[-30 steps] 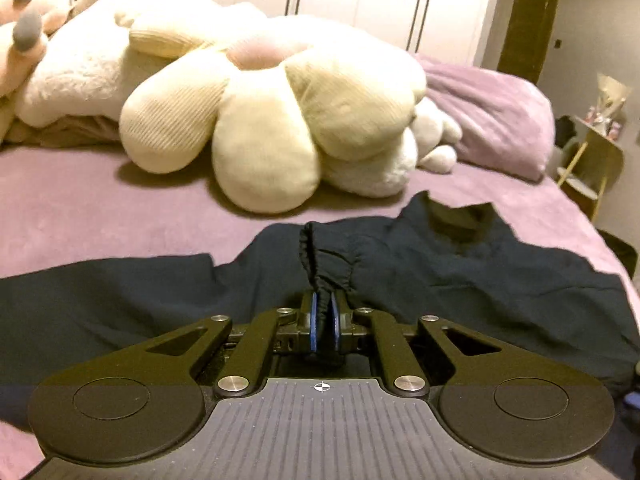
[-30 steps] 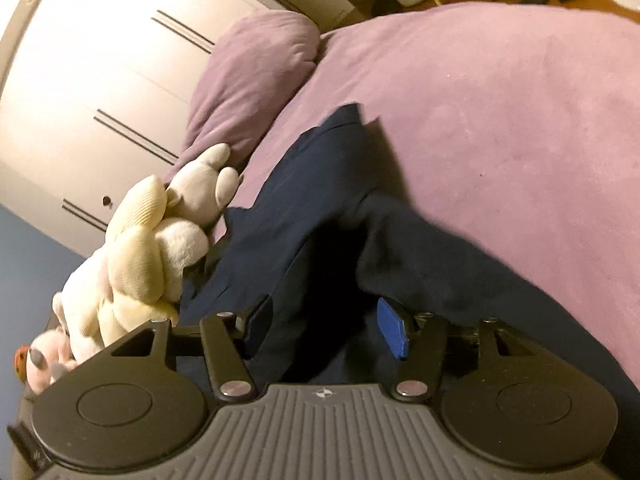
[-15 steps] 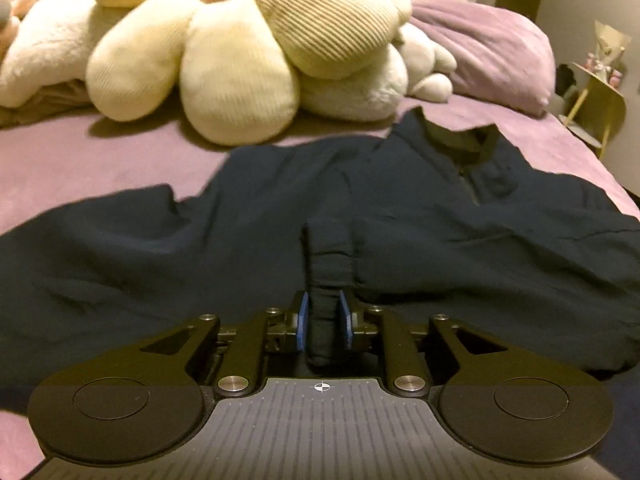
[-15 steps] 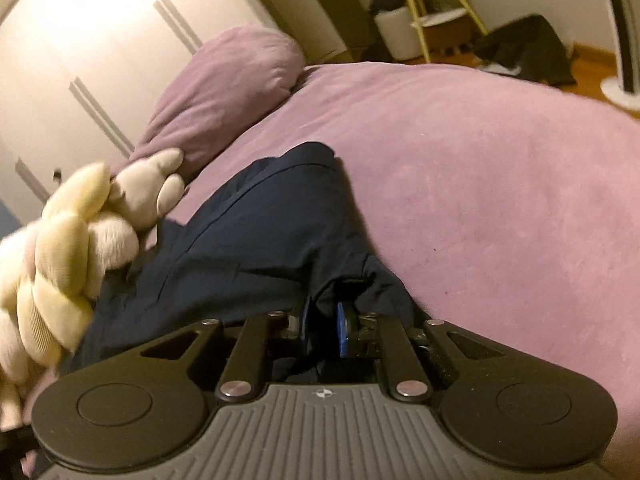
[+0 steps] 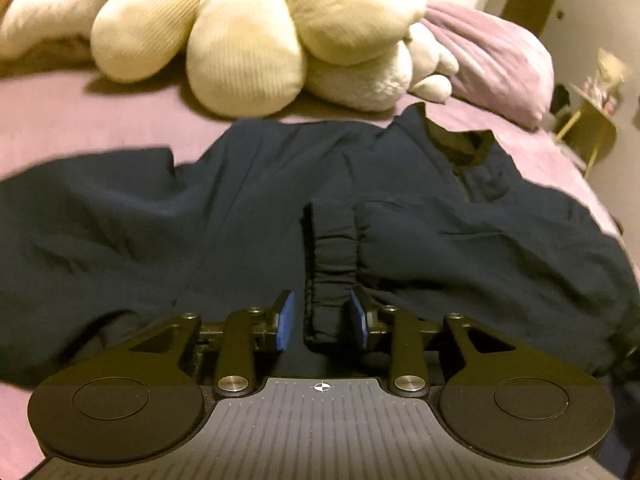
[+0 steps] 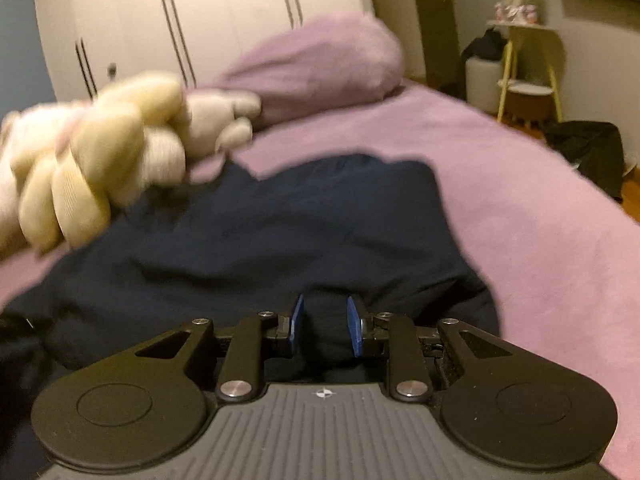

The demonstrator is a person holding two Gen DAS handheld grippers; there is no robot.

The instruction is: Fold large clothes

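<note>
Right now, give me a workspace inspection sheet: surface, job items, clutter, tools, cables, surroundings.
Surface: bed with purple cover, soft, no bare hard area.
Job's things: dark navy jacket spread flat, collar away from the camera; one sleeve folded across the body, its elastic cuff nearest the left tool.
Clutter: cream flower plush and purple pillow beyond the jacket.
Tools: left tool opening, cuff between the pads, left pad clear of it; right tool opening over navy fabric, grip unclear in blur.
Cables: nothing seen.
Surroundings: white wardrobe, yellow side table, dark heap on the floor.
</note>
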